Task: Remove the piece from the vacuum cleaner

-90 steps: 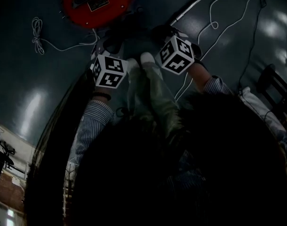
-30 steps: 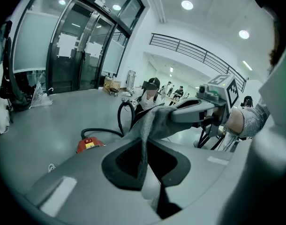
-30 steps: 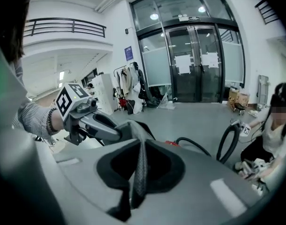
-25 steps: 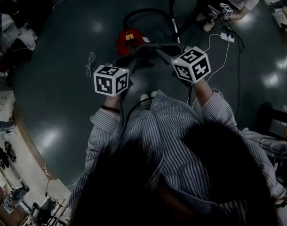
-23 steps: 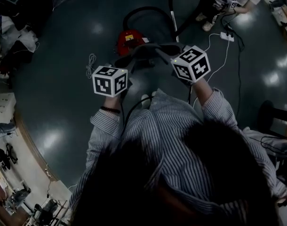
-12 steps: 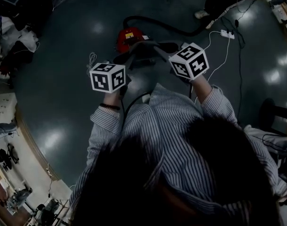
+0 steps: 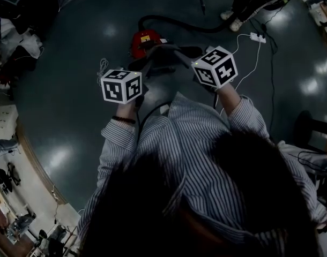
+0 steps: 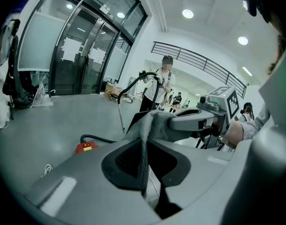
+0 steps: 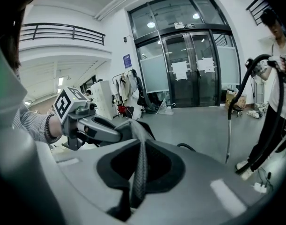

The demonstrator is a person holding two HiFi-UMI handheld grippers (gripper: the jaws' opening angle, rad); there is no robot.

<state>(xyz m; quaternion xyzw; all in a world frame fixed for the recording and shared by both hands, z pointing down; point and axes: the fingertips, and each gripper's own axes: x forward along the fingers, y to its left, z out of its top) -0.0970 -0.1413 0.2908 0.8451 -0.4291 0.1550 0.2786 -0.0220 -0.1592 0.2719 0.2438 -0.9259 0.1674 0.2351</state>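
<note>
The left claw point(image 8: 144, 172) and the right claw point(image 9: 139, 172) are each clamped tight on an edge of the same grey cloth piece point(image 8: 154, 123), most likely a fabric filter or bag. It is stretched taut between them in the air, above and on the near side of the red vacuum cleaner point(image 7: 145, 39). A grip on two opposite edges looks chosen to keep the limp fabric spread and under control instead of sagging or dragging, and both claws tilt downward toward the vacuum cleaner with the cloth raised well clear of it. Judging by that gap, the piece appears to be already free of the machine, so what remains is probably only to carry it off or set it down. The vacuum cleaner sits low on a smooth, dark, glossy floor point(image 7: 72, 122) that mirrors the ceiling lights. Its black hose point(image 7: 179, 24) curves away from its far side toward a second person point(image 8: 164, 86) standing beyond it and holding the hose end. A white power strip point(image 7: 257, 37) lies to the right of the vacuum cleaner, and a small coil of white cord point(image 7: 103, 66) just to its left. The room is a large bright hall, with tall glass doors point(image 9: 190, 69) far behind the vacuum cleaner and a railed balcony point(image 8: 199, 60) overhead
</note>
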